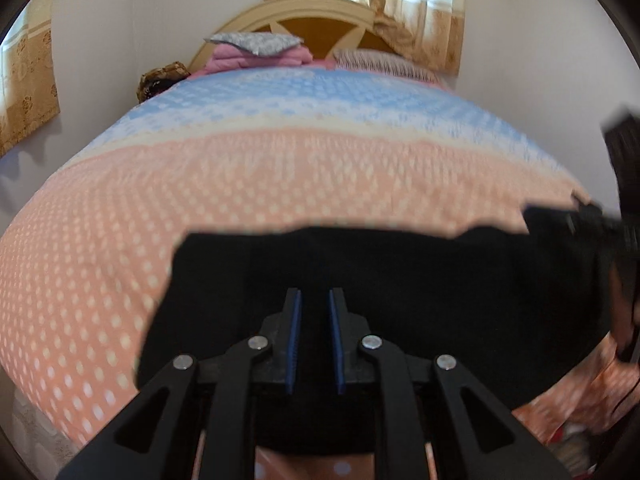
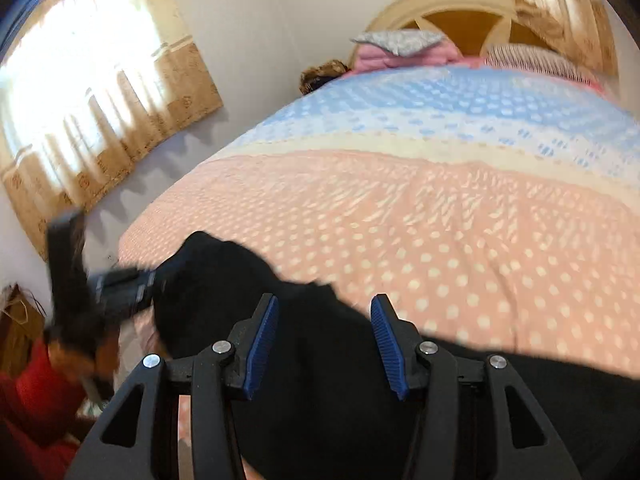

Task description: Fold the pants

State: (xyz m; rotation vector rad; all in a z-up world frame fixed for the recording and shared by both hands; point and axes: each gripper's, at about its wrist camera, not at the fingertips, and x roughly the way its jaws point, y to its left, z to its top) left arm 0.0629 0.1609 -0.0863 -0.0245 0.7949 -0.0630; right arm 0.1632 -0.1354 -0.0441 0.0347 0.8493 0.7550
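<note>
Black pants [image 1: 400, 280] lie across the near edge of a bed with a pink and blue dotted cover [image 1: 280, 176]. My left gripper [image 1: 315, 300] hovers over the pants with its blue pads a narrow gap apart, and I cannot tell whether cloth is pinched. In the right wrist view the pants [image 2: 304, 380] run under my right gripper [image 2: 324, 312], whose pads stand wide apart and empty. The left gripper [image 2: 120, 284] shows blurred at the pants' left end. The right gripper [image 1: 616, 224] shows blurred at the right edge of the left wrist view.
Folded pink and grey bedding [image 1: 256, 50] and a striped pillow [image 1: 384, 62] sit by the cream headboard [image 1: 320, 8]. A curtained window [image 2: 80, 92] is on the left wall. A brown object [image 1: 162, 78] sits beside the bed's far left corner.
</note>
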